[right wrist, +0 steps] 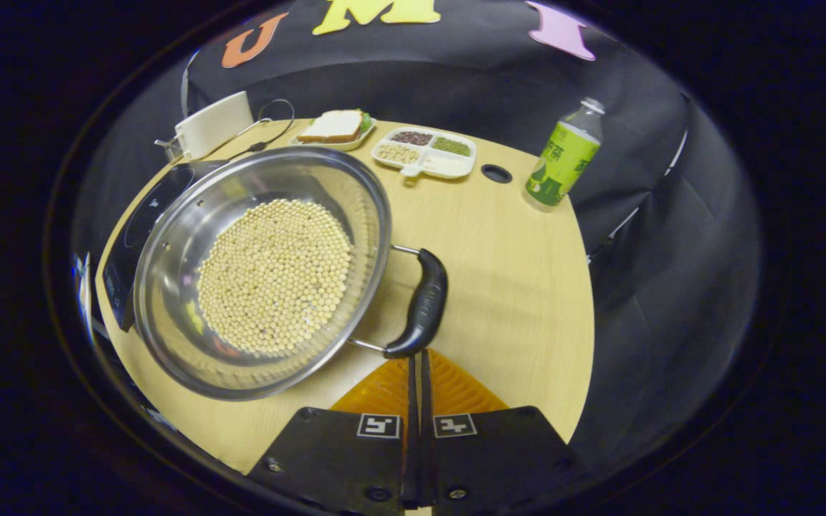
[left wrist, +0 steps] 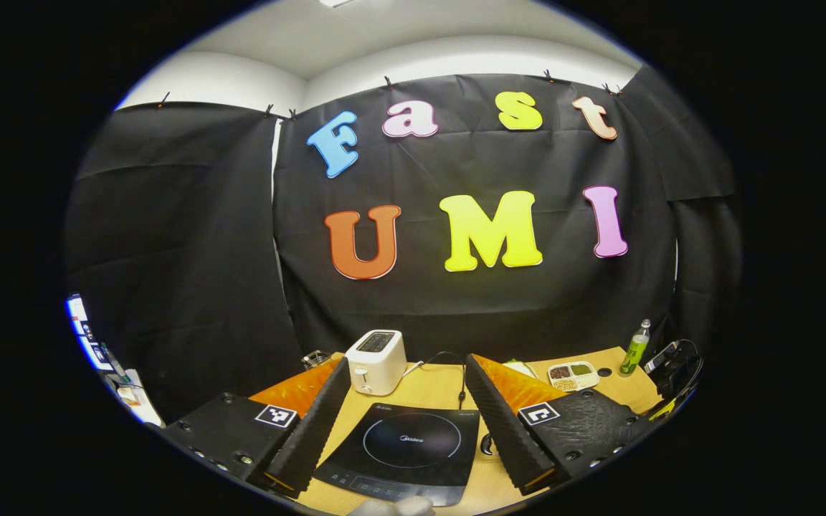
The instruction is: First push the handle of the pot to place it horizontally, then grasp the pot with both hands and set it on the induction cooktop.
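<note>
Left gripper view: left gripper (left wrist: 407,416), jaws wide, hovers above the induction cooktop (left wrist: 402,450), branded "Midea", on the counter (left wrist: 442,390); toaster (left wrist: 377,361) behind.

Right gripper view: right gripper (right wrist: 419,358), jaws closed together, tips at the black handle (right wrist: 421,304) of the bean-filled pot (right wrist: 262,272), which partly overlaps the cooktop. Bottle (right wrist: 563,159) label illegible.

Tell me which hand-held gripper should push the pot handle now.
Right. Its hand-held gripper is shut, tips at the near end of the handle of the pot. The left hand-held gripper is open above the cooktop, away from the handle.
</note>
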`<control>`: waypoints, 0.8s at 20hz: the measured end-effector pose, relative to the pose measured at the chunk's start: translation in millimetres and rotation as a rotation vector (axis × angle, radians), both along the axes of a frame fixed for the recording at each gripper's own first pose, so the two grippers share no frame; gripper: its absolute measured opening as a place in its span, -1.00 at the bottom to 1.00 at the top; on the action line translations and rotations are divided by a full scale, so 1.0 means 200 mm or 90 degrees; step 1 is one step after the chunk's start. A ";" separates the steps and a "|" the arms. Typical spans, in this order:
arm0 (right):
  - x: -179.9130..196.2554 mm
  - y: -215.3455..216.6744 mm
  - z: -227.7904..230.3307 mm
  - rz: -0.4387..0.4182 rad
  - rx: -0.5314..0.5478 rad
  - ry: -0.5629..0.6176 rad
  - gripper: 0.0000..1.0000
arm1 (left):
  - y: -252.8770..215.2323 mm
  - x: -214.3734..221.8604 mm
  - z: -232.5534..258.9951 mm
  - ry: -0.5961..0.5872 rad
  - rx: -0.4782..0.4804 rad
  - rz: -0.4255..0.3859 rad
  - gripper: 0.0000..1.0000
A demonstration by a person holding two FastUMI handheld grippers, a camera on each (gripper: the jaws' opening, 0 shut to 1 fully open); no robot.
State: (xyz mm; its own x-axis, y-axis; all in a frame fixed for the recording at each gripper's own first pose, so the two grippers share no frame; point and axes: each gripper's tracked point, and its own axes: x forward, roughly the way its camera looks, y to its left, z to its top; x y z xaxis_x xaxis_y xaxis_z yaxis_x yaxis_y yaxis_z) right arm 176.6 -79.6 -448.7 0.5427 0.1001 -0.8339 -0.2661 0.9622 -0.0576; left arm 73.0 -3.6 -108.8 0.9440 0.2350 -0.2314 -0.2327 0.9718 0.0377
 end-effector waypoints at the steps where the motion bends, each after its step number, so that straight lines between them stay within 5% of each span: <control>1: -0.02 -0.02 0.01 -0.006 0.004 -0.009 -0.91 | -0.01 0.02 -0.02 0.000 -0.006 -0.009 0.92; 4: -0.07 -0.11 0.10 -0.021 -0.004 -0.039 -0.37 | -0.06 0.07 -0.10 0.012 -0.019 -0.039 0.92; 7: -0.10 -0.18 0.20 -0.040 -0.017 -0.074 0.67 | -0.12 0.13 -0.21 0.029 -0.035 -0.068 0.93; 16: -0.13 -0.10 0.37 -0.030 0.019 -0.117 0.69 | -0.31 0.25 -0.55 0.082 -0.073 -0.139 0.94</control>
